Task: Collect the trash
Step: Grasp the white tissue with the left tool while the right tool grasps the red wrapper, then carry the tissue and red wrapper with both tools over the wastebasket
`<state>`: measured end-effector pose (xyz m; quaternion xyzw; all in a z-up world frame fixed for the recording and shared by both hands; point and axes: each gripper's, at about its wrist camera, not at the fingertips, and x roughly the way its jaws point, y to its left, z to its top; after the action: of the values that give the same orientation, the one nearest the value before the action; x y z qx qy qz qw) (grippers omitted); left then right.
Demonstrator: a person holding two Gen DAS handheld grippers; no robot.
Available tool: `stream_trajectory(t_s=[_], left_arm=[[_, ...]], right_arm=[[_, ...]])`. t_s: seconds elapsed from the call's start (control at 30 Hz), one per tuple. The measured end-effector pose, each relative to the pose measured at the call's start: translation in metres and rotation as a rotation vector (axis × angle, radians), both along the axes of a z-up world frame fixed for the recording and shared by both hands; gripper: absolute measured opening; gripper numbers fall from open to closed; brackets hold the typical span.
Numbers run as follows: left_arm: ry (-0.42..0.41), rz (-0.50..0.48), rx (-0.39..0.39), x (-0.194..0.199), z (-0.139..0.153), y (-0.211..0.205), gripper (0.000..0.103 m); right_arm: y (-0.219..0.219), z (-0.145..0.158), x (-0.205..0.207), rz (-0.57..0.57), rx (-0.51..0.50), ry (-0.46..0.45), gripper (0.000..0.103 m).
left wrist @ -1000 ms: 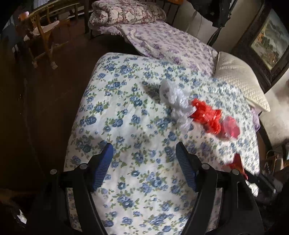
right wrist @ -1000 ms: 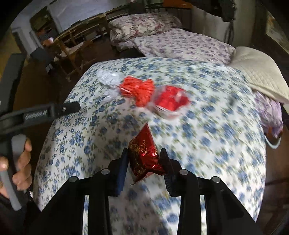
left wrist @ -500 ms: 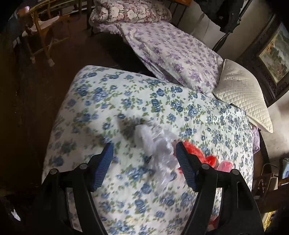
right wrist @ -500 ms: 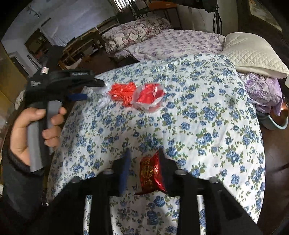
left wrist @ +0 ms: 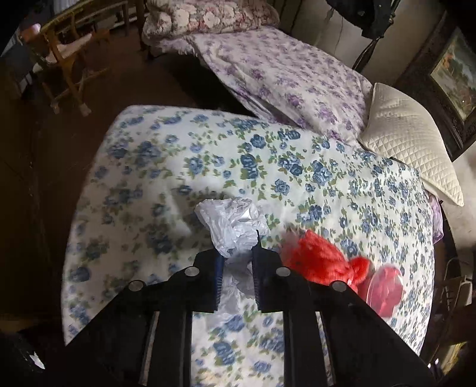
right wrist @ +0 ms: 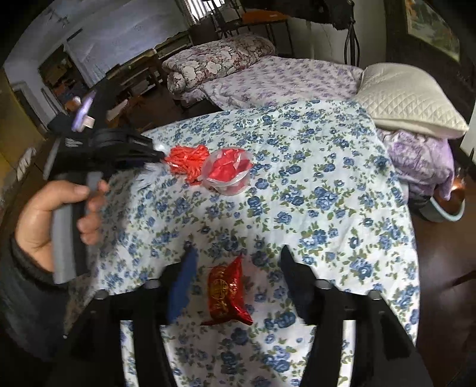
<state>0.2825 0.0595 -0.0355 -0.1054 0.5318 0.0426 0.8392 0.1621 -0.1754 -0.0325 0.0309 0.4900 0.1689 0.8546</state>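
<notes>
Your left tool closing on the crumpled white plastic bag on the flowered bed, your right tool spreading around the red foil packet, its gold writing unreadable, red netting and lidded cup near the far edge.

Brightness: dim room; the blue-flowered cover ahead of the jaws is the best lit surface in both views.
Light source: a bright window far beyond the jaws in the right wrist view.
Shadows: soft dark patch on the cover just left of the crumpled white plastic between the left jaws; floor left of them almost black.
Blur: red net right of the left jaws smeared; right jaws, opening, are streaked.
Distortion: strong fisheye bending, black corners.
Glare: pale sheen on the clear cup far ahead of the right jaws.
</notes>
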Motion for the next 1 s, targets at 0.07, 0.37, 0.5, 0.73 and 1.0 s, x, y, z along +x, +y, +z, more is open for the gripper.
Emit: stream_trajectory(t_s=[0.07,0.37,0.5,0.73,1.0], left_arm=[[-0.026,-0.019,0.010,-0.012,0.010,0.000,0.018],[-0.071,-0.040,-0.007,-0.065,0.033,0.003,0.018],[-0.070,-0.056,-0.007,-0.088,0.039,-0.006,0.018],[-0.089,-0.183,0.003,-0.133,0.058,-0.057,0.018],[-0.091,-0.472,-0.064,-0.173,0.073,-0.174,0.018]], right_arm=[[0.006,-0.004,-0.001,0.025,-0.033,0.010,0.065],[0.039,-0.029,-0.009,0.107,-0.242,0.079,0.045],[0.038,-0.025,-0.014,0.087,-0.237,0.081,0.031],[0.002,0.012,-0.038,-0.001,-0.141,0.003,0.030],[-0.103,0.045,-0.083,-0.147,-0.065,-0.062,0.030]])
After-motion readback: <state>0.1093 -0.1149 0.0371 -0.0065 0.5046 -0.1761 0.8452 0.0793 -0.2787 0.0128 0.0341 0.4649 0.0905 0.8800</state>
